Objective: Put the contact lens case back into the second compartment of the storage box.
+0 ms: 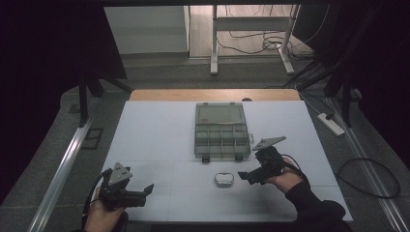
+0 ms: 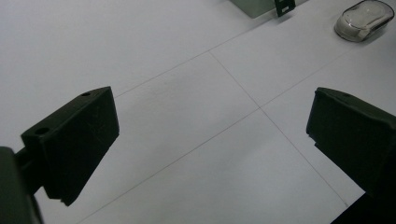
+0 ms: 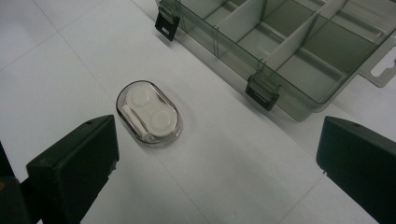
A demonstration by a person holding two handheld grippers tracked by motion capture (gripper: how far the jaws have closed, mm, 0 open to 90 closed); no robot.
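A small clear oval case [image 1: 224, 179] with white round parts inside lies on the white table, just in front of an open divided organizer box [image 1: 222, 131]. In the right gripper view the oval case [image 3: 148, 113] sits beyond my left jaw and the organizer box [image 3: 285, 42] fills the upper right. My right gripper [image 1: 245, 175] is open, a little to the right of the case, empty. My left gripper [image 1: 148, 190] is open over bare table at the front left. In the left gripper view the oval case [image 2: 364, 19] lies far off at the top right.
The organizer's lid stands open at its far side, and its black latches [image 3: 262, 92] hang on the near edge. A wooden table edge [image 1: 212, 94] shows behind the white surface. A power strip [image 1: 330, 123] and cables lie on the floor to the right.
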